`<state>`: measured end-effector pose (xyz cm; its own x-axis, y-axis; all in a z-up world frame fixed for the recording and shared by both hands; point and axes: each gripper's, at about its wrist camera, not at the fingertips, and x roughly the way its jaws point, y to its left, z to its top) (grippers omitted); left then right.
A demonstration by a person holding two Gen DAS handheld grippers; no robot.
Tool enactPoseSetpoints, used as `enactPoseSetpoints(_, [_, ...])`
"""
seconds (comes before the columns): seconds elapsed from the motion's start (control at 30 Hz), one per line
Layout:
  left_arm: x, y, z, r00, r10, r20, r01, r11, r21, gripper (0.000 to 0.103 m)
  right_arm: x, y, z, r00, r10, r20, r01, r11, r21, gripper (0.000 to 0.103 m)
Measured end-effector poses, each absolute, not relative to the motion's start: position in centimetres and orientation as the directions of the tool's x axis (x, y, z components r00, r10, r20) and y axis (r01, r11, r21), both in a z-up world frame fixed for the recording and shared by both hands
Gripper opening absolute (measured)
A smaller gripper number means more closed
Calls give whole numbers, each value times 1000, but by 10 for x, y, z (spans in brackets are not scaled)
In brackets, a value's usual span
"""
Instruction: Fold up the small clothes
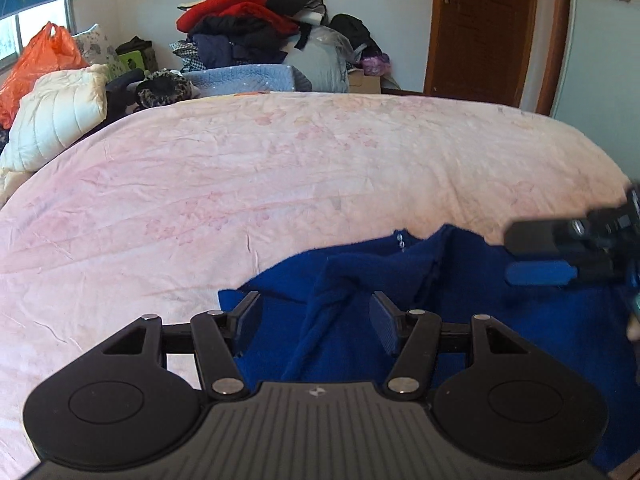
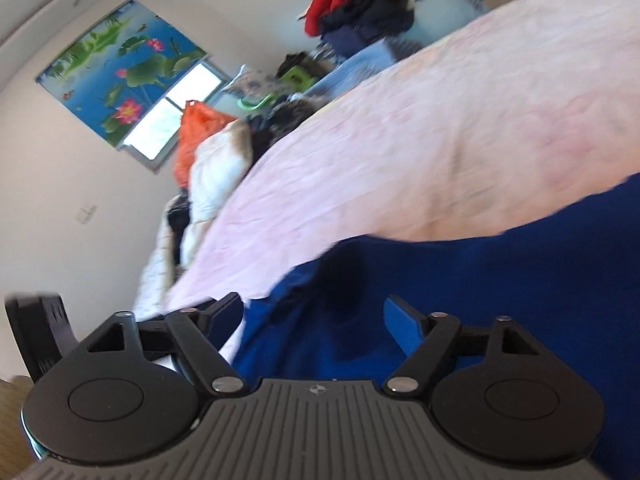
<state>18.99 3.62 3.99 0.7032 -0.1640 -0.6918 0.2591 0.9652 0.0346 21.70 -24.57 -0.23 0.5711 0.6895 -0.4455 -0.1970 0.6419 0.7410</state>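
Observation:
A deep blue fleece garment (image 1: 460,300) lies rumpled on the pink bedsheet (image 1: 280,168) near its front edge, with a raised fold running toward me. My left gripper (image 1: 316,320) hovers over the garment's left part. Its jaws are open, the fold passes between them, and the pads do not press on it. My right gripper (image 1: 520,256) enters from the right, open, above the garment's far right edge. In the right wrist view, which is tilted and blurred, the right gripper (image 2: 312,316) stands wide open over the blue garment (image 2: 480,272), holding nothing.
A tall pile of red and dark clothes (image 1: 248,20) stands beyond the bed's far side. An orange bag (image 1: 44,60) and a white quilted bundle (image 1: 60,120) lie at the left. A brown door (image 1: 488,28) is at the back right. The bedsheet (image 2: 440,140) stretches wide beyond the garment.

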Motion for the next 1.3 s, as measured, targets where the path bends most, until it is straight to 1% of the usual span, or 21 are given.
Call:
enactPoseSetpoints(0.07, [180, 33, 32, 704, -151, -693, 285, 955, 82, 59, 233, -228, -6, 527, 718, -454, -176, 615, 769, 93])
enactPoseSetpoints(0.17, [174, 28, 20, 723, -92, -685, 283, 943, 172, 59, 255, -204, -12, 495, 739, -458, -142, 589, 796, 93])
enactPoseSetpoints(0.23, [178, 30, 14, 732, -23, -681, 231, 949, 216, 59, 266, -191, -16, 496, 771, -399, -145, 527, 837, 93])
enactPoseSetpoints(0.3, [187, 38, 11, 729, 36, -683, 162, 961, 223, 59, 270, -189, -15, 554, 772, -312, -161, 467, 870, 94])
enactPoseSetpoints(0.33, [191, 42, 10, 724, 51, -688, 136, 967, 215, 59, 270, -191, -10, 602, 750, -275, -176, 460, 870, 95])
enactPoseSetpoints(0.4, [198, 54, 10, 708, 55, -704, 103, 978, 179, 59, 264, -198, -1, 678, 694, -242, -195, 487, 851, 102])
enactPoseSetpoints(0.43, [199, 57, 10, 703, 54, -709, 95, 981, 169, 59, 260, -201, 3, 693, 678, -244, -201, 506, 839, 103])
enactPoseSetpoints(0.53, [199, 63, 8, 707, 71, -704, 79, 981, 179, 59, 246, -206, 9, 686, 660, -306, -219, 589, 778, 102])
enactPoseSetpoints(0.63, [195, 62, 7, 696, 64, -715, 84, 982, 170, 59, 232, -209, 3, 671, 623, -402, -187, 667, 721, 102])
enactPoseSetpoints(0.7, [194, 60, 4, 690, 59, -722, 91, 982, 166, 59, 222, -216, -4, 681, 556, -476, -126, 729, 672, 102])
enactPoseSetpoints(0.77, [194, 58, 2, 689, 72, -721, 89, 979, 182, 59, 211, -228, -13, 708, 445, -548, -38, 799, 600, 102])
enactPoseSetpoints(0.8, [194, 57, 1, 690, 76, -720, 89, 978, 188, 59, 205, -236, -15, 723, 391, -569, 3, 822, 569, 101])
enactPoseSetpoints(0.87, [193, 56, 2, 689, 78, -720, 88, 978, 191, 59, 191, -252, -16, 766, 290, -574, 63, 854, 517, 101])
enactPoseSetpoints(0.93, [191, 55, 3, 692, 77, -718, 89, 977, 191, 59, 173, -266, -11, 803, 212, -557, 111, 865, 489, 102])
enactPoseSetpoints(1.03, [190, 53, 6, 698, 82, -712, 89, 976, 200, 59, 145, -274, -4, 825, 216, -523, 72, 877, 476, 102])
enactPoseSetpoints(1.13, [188, 51, 7, 701, 86, -708, 89, 974, 207, 59, 125, -266, -9, 798, 205, -566, 31, 925, 379, 102])
enactPoseSetpoints(1.23, [186, 51, 8, 701, 86, -708, 90, 974, 207, 59, 110, -263, -22, 760, 129, -637, 50, 965, 256, 101])
enactPoseSetpoints(1.3, [182, 49, 11, 709, 87, -700, 89, 973, 211, 59, 100, -269, -29, 757, 68, -649, 82, 977, 198, 98])
